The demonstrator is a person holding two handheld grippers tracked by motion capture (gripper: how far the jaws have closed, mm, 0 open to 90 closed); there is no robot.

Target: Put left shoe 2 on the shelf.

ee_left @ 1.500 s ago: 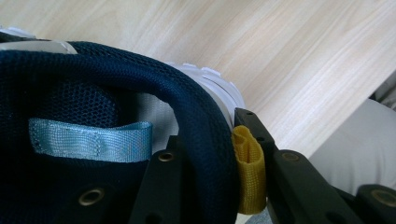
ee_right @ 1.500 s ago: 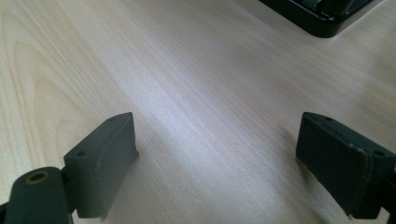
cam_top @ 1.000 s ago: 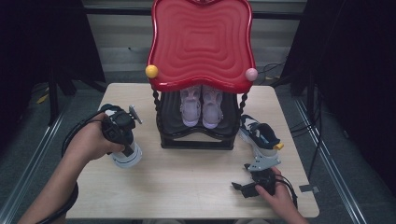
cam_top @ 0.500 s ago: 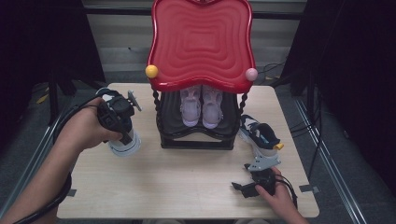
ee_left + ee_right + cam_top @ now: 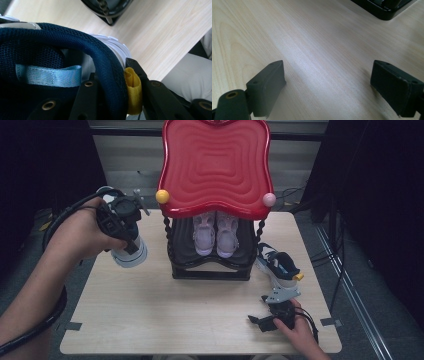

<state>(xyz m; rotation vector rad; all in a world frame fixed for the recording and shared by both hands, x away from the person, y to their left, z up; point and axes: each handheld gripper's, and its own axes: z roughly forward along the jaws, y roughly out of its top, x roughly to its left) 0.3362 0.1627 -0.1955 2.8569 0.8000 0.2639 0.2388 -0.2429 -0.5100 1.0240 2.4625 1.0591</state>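
Note:
A navy mesh shoe with a white sole (image 5: 129,251) hangs at the table's left, beside the rack. My left gripper (image 5: 127,236) is shut on it. In the left gripper view the two black jaws pinch the padded heel collar (image 5: 110,72) next to a yellow pull loop (image 5: 133,93); a light blue strap (image 5: 47,75) lies inside the shoe. The matching navy shoe (image 5: 280,267) lies on the table to the right of the rack. My right gripper (image 5: 260,322) rests low near the front right, jaws wide open (image 5: 327,85) over bare wood.
A black shoe rack (image 5: 210,270) with a wavy red top (image 5: 216,165) stands mid-table and holds a pair of pink-and-white shoes (image 5: 215,235). Its base corner (image 5: 387,10) lies ahead of the right gripper. A cable loops from the left gripper round the forearm.
My left gripper has carried the navy shoe up and away from the person, toward the rack's far left corner. The right gripper and the other shoe have stayed put.

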